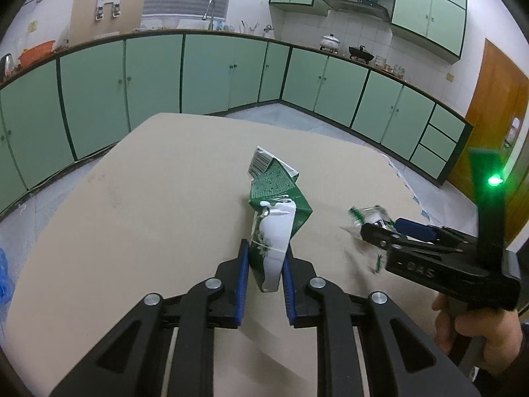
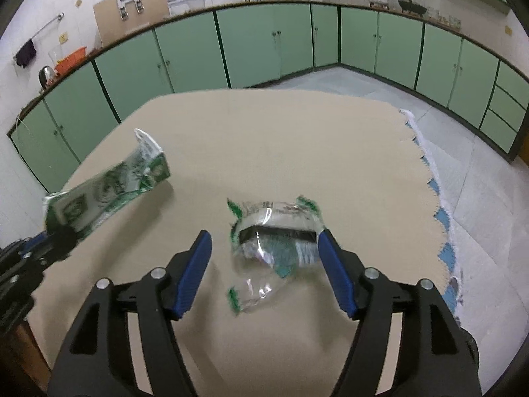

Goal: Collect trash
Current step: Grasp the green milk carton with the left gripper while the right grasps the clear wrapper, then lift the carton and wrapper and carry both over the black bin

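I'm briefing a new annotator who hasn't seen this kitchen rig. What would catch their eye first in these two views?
First, the crushed green-and-white carton, pinched upright between the left gripper pads above the beige table. Next, the crumpled clear wrapper lying on the table between the right gripper fingers, which are spread wide. Behind both, mint-green cabinets wrap around the room.

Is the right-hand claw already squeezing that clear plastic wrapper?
No, the right gripper stands wide open around the clear wrapper, its left finger well clear of it.
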`<action>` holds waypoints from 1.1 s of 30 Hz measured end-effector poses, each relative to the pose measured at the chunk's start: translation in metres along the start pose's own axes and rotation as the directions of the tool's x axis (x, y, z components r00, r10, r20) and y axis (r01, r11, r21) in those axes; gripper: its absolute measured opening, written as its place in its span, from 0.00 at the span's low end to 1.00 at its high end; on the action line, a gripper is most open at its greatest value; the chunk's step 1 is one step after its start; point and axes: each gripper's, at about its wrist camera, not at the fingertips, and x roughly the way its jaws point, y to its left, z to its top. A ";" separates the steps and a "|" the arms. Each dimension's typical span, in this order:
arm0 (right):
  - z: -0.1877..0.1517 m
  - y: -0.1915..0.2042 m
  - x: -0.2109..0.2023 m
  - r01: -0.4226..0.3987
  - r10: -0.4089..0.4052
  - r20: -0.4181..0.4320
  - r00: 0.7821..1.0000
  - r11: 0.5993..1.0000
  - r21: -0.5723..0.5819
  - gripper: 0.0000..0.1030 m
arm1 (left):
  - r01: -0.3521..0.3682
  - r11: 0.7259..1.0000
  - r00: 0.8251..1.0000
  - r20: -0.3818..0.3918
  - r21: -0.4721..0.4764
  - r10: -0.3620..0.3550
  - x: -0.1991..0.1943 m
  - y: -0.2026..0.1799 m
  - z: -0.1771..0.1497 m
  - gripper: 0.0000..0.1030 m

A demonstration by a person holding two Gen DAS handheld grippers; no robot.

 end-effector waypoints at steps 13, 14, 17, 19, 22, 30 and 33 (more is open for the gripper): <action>-0.011 -0.016 -0.046 -0.099 0.098 0.013 0.995 0.994 0.043 0.00 | 0.031 0.999 0.999 0.022 0.018 -0.031 -0.022 -0.013 0.000 0.16; -0.014 -0.019 -0.057 -0.106 0.104 0.024 0.994 0.993 0.054 0.00 | 0.036 0.999 0.999 0.025 0.023 -0.036 -0.026 -0.017 0.000 0.16; -0.019 -0.029 -0.085 -0.121 0.116 0.051 0.992 0.988 0.092 0.00 | 0.056 0.997 0.998 0.034 0.045 -0.058 -0.037 -0.031 0.000 0.16; -0.024 -0.038 -0.101 -0.122 0.116 0.065 0.991 0.986 0.111 0.00 | 0.075 0.995 0.996 0.038 0.061 -0.077 -0.044 -0.042 0.000 0.16; -0.039 -0.056 -0.132 -0.108 0.097 0.083 0.992 0.984 0.139 0.00 | 0.104 0.991 0.993 0.045 0.088 -0.109 -0.055 -0.060 -0.004 0.16; -0.081 -0.095 -0.190 -0.071 0.047 0.112 0.993 0.973 0.221 0.00 | 0.181 0.975 0.981 0.038 0.129 -0.188 -0.079 -0.099 -0.012 0.16; -0.105 -0.115 -0.206 -0.039 0.011 0.107 0.994 0.963 0.265 0.00 | 0.233 0.960 0.971 0.019 0.153 -0.238 -0.083 -0.126 -0.017 0.16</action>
